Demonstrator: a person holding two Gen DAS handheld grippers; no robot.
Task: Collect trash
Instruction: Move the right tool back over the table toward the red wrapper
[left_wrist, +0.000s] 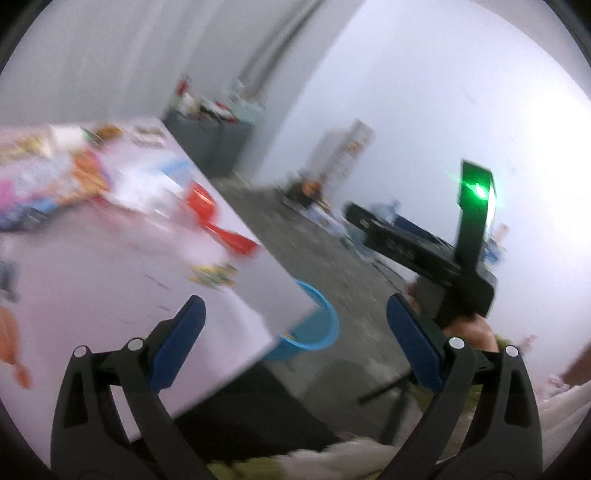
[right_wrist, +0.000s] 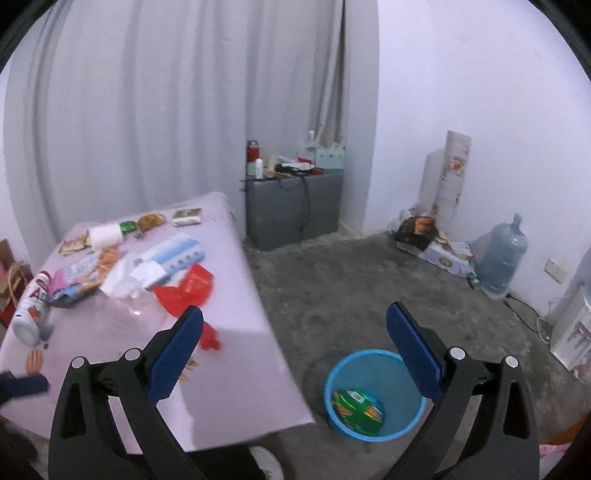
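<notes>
1. A room with a grey concrete floor, white walls and a long pale curtain; a grey cabinet cluttered with small items stands in the corner, and a large water jug sits by the right wall.
2. A worktop under a pale pink cover fills the left of both views; the left wrist view is motion-blurred.
3. Trash lies scattered on the far half of the worktop: a red wrapper, crumpled white paper, a light blue striped pack, a toilet paper roll, several small snack packets near the far edge, and a white bottle with red lettering lying on its side at the left.
4. A blue wastebasket stands on the floor just beside the near right corner of the worktop. A green snack bag lies inside it.
5. The right gripper hangs over the gap between the worktop corner and the wastebasket, its blue-padded fingers spread wide with nothing between them.
6. The left gripper is over the near corner of the worktop, its fingers spread wide and empty too.
7. In the left wrist view the wastebasket shows partly behind the worktop corner, and the black body of the right gripper, with a green light on it, shows at the right, held in a hand.
</notes>
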